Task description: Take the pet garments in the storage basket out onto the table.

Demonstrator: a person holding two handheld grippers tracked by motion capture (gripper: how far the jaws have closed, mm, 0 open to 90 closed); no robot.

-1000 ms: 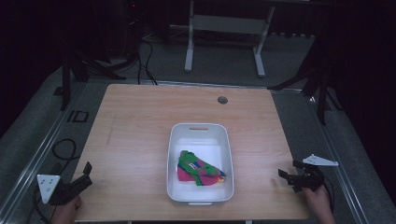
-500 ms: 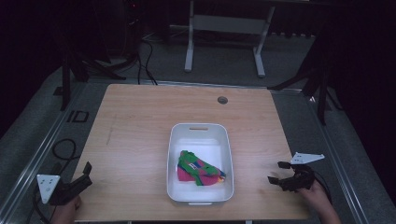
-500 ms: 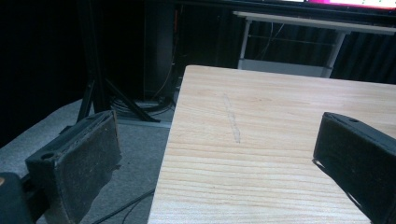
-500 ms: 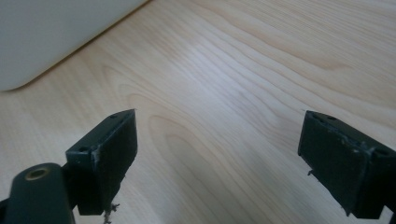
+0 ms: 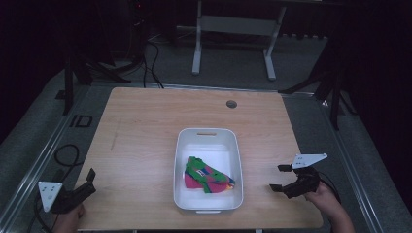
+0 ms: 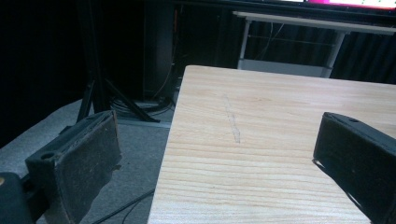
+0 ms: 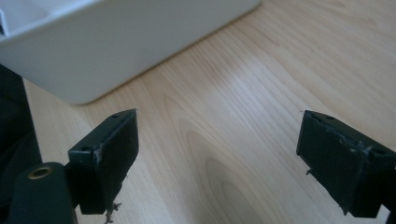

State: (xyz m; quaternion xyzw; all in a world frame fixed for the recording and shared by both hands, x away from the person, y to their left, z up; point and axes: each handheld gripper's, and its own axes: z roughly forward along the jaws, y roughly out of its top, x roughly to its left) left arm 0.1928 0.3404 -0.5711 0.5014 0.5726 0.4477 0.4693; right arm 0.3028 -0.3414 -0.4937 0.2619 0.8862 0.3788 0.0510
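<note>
**Both claws wide, cloth in the tub**

I see my right gripper (image 5: 282, 177) with its jaws spread apart and empty, low over the table (image 5: 145, 141) just right of the white tub (image 5: 208, 136). The colourful cloth (image 5: 206, 175) lies bunched inside that tub. My left gripper (image 5: 90, 180) also gapes empty at the table's near left corner.

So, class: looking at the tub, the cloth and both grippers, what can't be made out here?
- Colourful cloth in the high view: too small to tell what it is.
- White tub in the right gripper view: cut off by the top edge, inside unseen.
- Left gripper: one jaw cut off by the frame's right edge.
</note>
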